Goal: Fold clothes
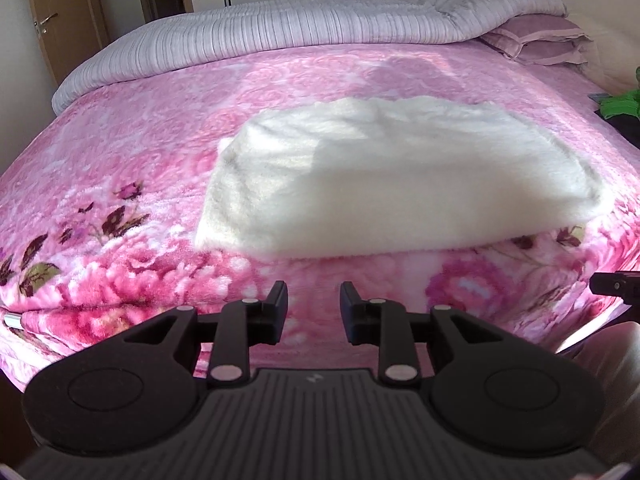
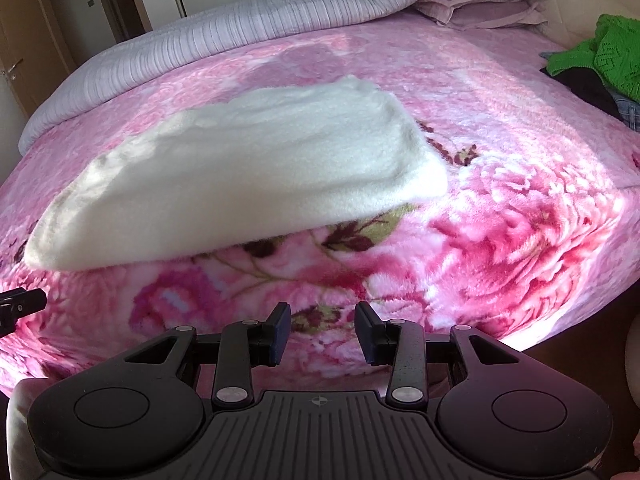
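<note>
The folded white fleece garment (image 1: 392, 176) lies flat on the pink floral blanket (image 1: 120, 168) that covers the bed, roughly in the blanket's middle, its near folded edge raised slightly off the pile. Just in front of that near edge, the left hand-held gripper (image 1: 313, 304) hangs over bare blanket with its jaws parted by a narrow gap; nothing sits between them and they touch nothing. The right hand-held gripper (image 2: 322, 326) is also in front of the garment, off toward its right corner, its jaws a little further apart, likewise empty and clear of the cloth. Behind the garment, a rolled grey ribbed duvet (image 1: 248, 36) runs along the far side of the bed, with mauve pillows (image 2: 484, 4) at its right end. To the garment's right, at the bed's edge, sits a heap with a green knitted piece (image 2: 604, 56) on top of dark cloth. No readable writing shows anywhere; only a small moulded mark on each gripper body, too small to make out.
</note>
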Demonstrator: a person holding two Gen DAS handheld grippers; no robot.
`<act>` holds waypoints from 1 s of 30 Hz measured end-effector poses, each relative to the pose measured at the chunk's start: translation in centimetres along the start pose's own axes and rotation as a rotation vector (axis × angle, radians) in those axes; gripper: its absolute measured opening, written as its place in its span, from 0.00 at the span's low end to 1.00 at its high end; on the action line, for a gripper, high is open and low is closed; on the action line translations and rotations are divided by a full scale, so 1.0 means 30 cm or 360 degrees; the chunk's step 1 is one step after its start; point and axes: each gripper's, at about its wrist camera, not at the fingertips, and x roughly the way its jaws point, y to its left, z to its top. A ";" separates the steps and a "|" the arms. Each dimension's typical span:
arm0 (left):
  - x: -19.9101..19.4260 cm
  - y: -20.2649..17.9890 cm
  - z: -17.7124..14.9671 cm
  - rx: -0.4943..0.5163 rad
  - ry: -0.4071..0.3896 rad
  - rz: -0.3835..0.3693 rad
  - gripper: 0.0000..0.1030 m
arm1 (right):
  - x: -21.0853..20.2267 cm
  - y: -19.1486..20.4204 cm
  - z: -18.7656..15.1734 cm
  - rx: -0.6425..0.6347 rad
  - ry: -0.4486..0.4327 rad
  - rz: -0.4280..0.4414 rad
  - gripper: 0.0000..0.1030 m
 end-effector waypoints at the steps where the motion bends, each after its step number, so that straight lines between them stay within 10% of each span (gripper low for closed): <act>1: -0.002 -0.001 0.000 0.0001 -0.0003 -0.0004 0.24 | -0.002 0.002 -0.001 -0.0005 -0.0006 0.0001 0.38; 8: -0.005 0.002 0.008 0.0008 -0.0029 -0.0062 0.24 | -0.005 0.011 0.010 -0.0024 -0.0031 0.0020 0.38; 23: 0.160 0.112 0.162 -0.0148 -0.0104 -0.0213 0.24 | 0.207 -0.385 0.069 0.1285 -0.0134 0.0486 0.38; 30: 0.305 0.113 0.225 -0.0151 -0.0062 -0.0192 0.24 | 0.289 -0.438 0.101 0.1500 -0.0259 0.0563 0.38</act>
